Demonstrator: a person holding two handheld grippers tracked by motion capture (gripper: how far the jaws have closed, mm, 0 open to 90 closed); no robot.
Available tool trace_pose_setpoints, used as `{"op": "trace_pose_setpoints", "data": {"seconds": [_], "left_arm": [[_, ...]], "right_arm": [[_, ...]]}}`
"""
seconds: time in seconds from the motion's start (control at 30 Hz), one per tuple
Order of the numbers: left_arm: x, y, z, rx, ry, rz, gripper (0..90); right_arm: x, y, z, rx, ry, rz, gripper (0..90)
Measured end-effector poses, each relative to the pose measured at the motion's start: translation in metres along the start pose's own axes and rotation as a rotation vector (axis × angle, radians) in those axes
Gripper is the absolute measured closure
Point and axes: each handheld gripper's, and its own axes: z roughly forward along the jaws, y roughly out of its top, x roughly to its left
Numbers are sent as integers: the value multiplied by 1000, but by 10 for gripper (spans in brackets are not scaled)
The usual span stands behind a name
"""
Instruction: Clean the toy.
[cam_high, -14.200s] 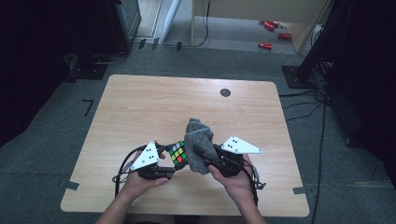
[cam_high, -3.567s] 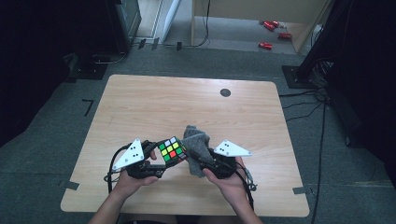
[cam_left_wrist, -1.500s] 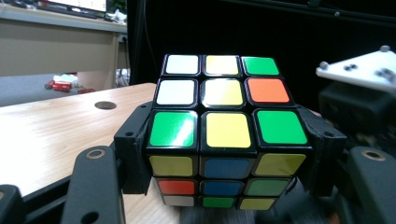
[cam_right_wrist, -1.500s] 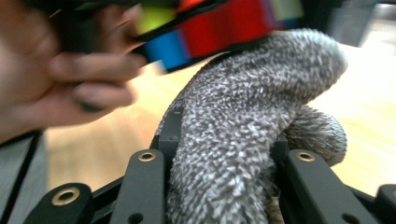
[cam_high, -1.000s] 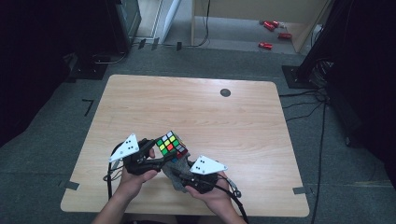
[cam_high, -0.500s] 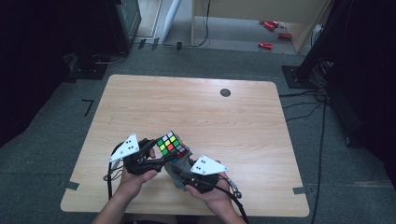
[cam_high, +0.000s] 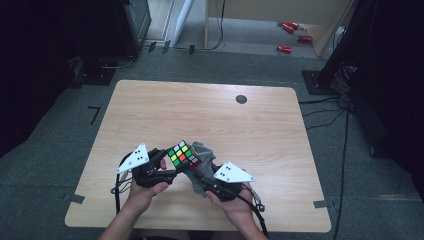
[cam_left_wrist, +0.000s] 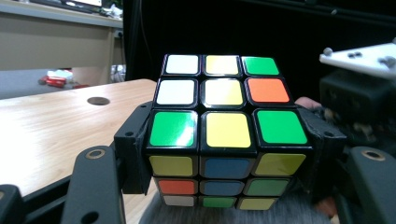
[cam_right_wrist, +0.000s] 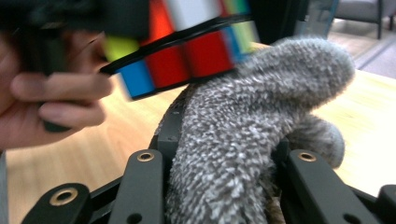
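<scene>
Cube (cam_high: 183, 157), a 3x3 colour puzzle with black edges, is held above the near part of the wooden table (cam_high: 210, 110), between the person's 2 hands. Left gripper (cam_high: 167, 167) has its jaws clamped on the cube's opposite sides; in the left gripper view the black pads press the lowest layers of the cube (cam_left_wrist: 224, 135) from both flanks. Face turned toward that camera reads white, yellow, green in the far row, white, yellow, orange in the middle, green, yellow, green in the near row. Cube sits tilted in the high view, 1 corner pointing away from the person.

Right gripper (cam_high: 202, 182) is closed on a grey fuzzy cloth (cam_high: 201, 150), narrow gap between the jaws, cloth bunched between them. In the right gripper view the cloth (cam_right_wrist: 243, 140) rises out of the jaws and its upper fold touches the underside of the cube (cam_right_wrist: 187, 51), where red and blue tiles show, blurred. Left hand (cam_right_wrist: 51, 102) is seen there beside the cube, fingers wrapped on the gripper body.

Small dark round hole (cam_high: 241, 99) sits in the far part of the table, well apart from the work.
</scene>
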Motion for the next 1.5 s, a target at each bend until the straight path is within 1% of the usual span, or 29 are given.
{"op": "trace_pose_setpoints", "data": {"seconds": [0.07, 0.2, 0.27, 0.3, 0.33, 0.37, 0.4, 0.47, 0.53, 0.6, 0.63, 0.7, 0.73, 0.77, 0.8, 0.83, 0.93, 0.97, 1.0, 1.03, 1.17, 1.2, 1.27, 1.3, 1.33, 1.37, 1.43, 1.47, 1.5], "left_arm": [[-1, 1, 0, -6, -4, -4, 345], [0, 1, -2, -11, 3, -4, 345], [2, 2, -3, -13, 9, -5, 345], [3, 3, -5, -19, 12, -6, 345], [3, 3, -5, -19, 12, -6, 345], [3, 3, -5, -21, 12, -9, 345], [3, 3, -6, -22, 13, -10, 345], [3, 2, -5, -18, 8, -14, 345], [2, 1, -2, -8, 3, -11, 345], [0, -1, 1, 2, -3, -6, 345], [0, -1, 1, 2, -3, -6, 345], [0, -1, 1, 3, -4, -6, 345], [0, 0, 0, 1, -2, -8, 345], [1, 0, 0, -2, 3, -9, 345], [2, 0, -1, -3, 5, -9, 345], [3, 0, -2, -6, 8, -14, 345], [5, 2, -6, -15, 19, -23, 345], [6, 2, -7, -17, 21, -20, 345], [7, 2, -7, -20, 23, -22, 345], [7, 2, -7, -20, 25, -22, 345], [8, 0, -6, -12, 30, -26, 345], [8, 0, -5, -11, 29, -35, 345], [6, -3, -1, -3, 24, -43, 345], [5, -5, 1, 4, 22, -45, 345], [4, -7, 3, 12, 22, -39, 345], [3, -8, 5, 16, 20, -38, 345], [3, -8, 5, 4, 16, -47, 345], [4, -7, 3, 2, 18, -46, 345], [5, -6, 2, -5, 24, -52, 345]], "right_arm": [[7, -1, 4, 14, 20, -35, 632], [18, -6, 11, 52, 81, -73, 631], [18, -6, 11, 58, 80, -74, 630], [12, -5, 9, 56, 58, -63, 629], [12, -5, 9, 56, 58, -63, 629], [3, -3, 5, 39, 12, -34, 625], [3, -3, 5, 39, 12, -34, 625], [-7, -1, -1, 10, -48, 2, 621], [-10, -1, -3, -6, -55, 14, 621], [0, -2, 2, 4, -3, -19, 617], [0, -2, 2, 4, -3, -19, 617], [10, -5, 7, 28, 37, -54, 616], [19, -8, 12, 53, 85, -91, 615], [19, -8, 12, 53, 85, -91, 615], [21, -8, 14, 61, 105, -104, 614], [20, -8, 13, 64, 100, -108, 613], [13, -7, 11, 61, 71, -89, 613], [-1, -6, 7, 57, 30, -31, 613], [-8, -5, 5, 53, 3, -2, 613], [-8, -5, 5, 53, 3, -2, 613], [-28, -6, -3, 50, -88, 78, 614], [-30, -7, -3, 46, -87, 92, 614], [-23, -7, -1, 35, -54, 72, 614], [-23, -7, -1, 35, -54, 72, 614], [-17, -7, 0, 26, -26, 50, 616], [-6, -5, 4, 14, 19, 3, 623], [2, -6, 7, 31, 55, -39, 624], [2, -6, 7, 31, 55, -39, 624], [8, -10, 11, 43, 127, -71, 622]]}}
